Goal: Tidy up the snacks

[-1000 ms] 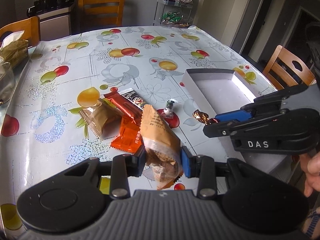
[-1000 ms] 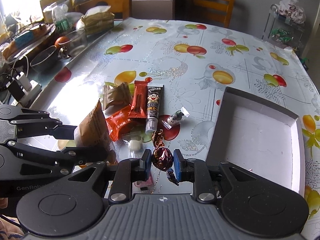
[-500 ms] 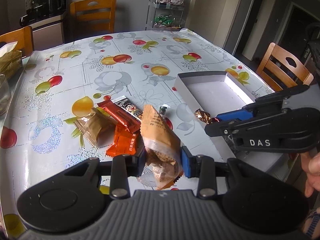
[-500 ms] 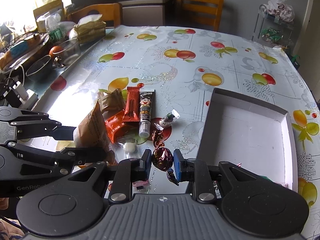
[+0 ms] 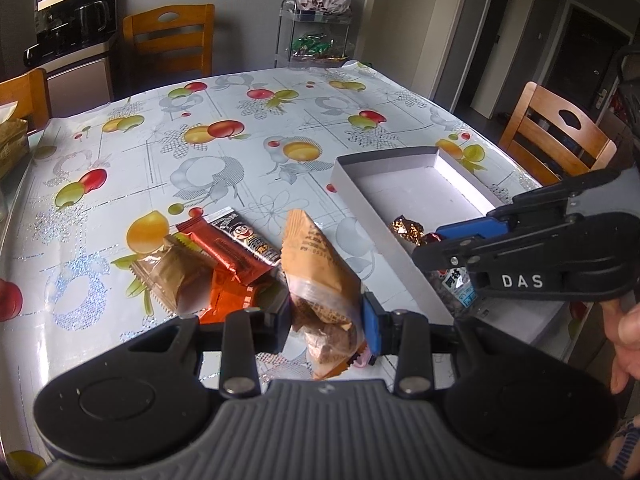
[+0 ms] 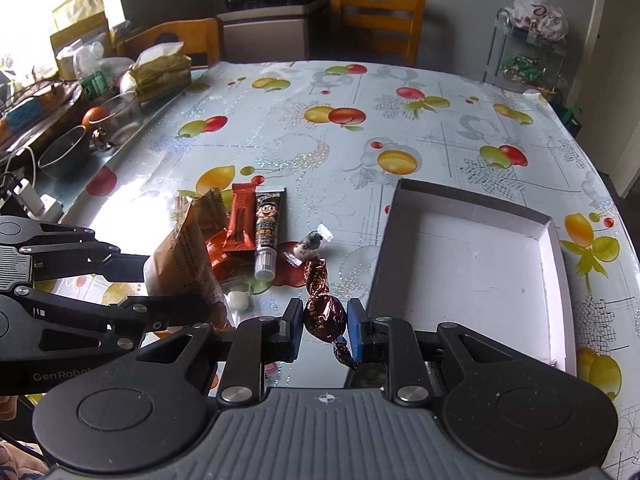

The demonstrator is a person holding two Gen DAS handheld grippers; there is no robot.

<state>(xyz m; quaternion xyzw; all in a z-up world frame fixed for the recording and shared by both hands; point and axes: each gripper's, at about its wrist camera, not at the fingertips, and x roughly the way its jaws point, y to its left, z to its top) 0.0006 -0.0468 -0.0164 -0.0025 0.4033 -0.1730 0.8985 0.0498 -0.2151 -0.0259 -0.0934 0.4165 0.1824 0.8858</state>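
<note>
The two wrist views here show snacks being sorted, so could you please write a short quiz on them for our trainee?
1. True or false: the left tongs are shut on the tan plastic biscuit bag.
2. What do the right tongs grip?
A. the black cartoon-face tube
B. the shiny brown foil-wrapped candy
C. the red wrapped bar
3. Fill in: the shallow white cardboard box lies to the ____ of the snack pile in the right wrist view.

Key: 1 true; 2 B; 3 right.
</note>
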